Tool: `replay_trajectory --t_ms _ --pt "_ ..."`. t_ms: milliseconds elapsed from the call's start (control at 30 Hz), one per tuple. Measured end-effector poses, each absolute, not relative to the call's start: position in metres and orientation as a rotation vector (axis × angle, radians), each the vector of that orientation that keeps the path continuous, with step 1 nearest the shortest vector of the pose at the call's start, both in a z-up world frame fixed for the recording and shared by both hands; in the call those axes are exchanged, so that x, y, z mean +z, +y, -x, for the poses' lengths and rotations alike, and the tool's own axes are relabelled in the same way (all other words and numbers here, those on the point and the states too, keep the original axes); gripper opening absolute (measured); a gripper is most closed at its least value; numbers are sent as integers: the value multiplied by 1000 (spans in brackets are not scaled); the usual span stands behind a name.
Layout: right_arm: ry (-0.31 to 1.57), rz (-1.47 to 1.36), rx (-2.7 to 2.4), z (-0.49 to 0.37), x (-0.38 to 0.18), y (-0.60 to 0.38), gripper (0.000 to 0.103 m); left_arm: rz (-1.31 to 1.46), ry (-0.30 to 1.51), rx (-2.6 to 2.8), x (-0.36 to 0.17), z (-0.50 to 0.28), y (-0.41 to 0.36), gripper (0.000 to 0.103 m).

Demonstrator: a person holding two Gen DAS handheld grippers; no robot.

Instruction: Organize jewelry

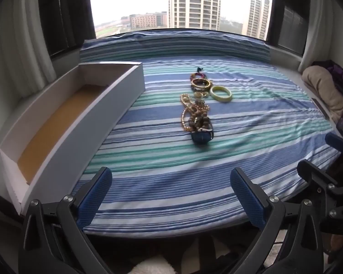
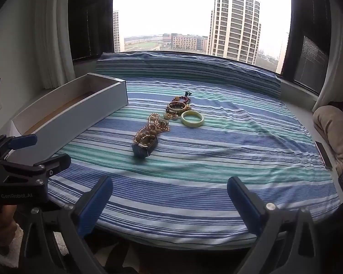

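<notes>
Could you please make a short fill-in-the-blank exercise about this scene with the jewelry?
1. The long white box holds ____ jewelry.
2. The pale green bangle lies on the ____ sheet.
3. Both the left gripper and the right gripper are ____.

Missing words: no; striped; open

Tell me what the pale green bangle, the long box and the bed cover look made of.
Pale green bangle: smooth, glossy, milky; jade or resin, can't tell which.
Long box: matte white card or foam board, with a brown floor.
Bed cover: striped woven fabric, softly wrinkled.
</notes>
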State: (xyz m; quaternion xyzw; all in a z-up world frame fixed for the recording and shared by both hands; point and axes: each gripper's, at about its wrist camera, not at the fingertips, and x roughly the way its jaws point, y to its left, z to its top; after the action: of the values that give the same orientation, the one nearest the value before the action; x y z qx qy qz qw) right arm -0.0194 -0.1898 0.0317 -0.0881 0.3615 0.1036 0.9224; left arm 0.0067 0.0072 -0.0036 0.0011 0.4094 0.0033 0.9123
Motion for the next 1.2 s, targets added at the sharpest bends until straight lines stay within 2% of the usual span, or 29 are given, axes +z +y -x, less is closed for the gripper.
replay_trajectory --t_ms 1200 --pt "753 181 213 20 27 -182 102 -44 841 51 -6 -3 6 103"
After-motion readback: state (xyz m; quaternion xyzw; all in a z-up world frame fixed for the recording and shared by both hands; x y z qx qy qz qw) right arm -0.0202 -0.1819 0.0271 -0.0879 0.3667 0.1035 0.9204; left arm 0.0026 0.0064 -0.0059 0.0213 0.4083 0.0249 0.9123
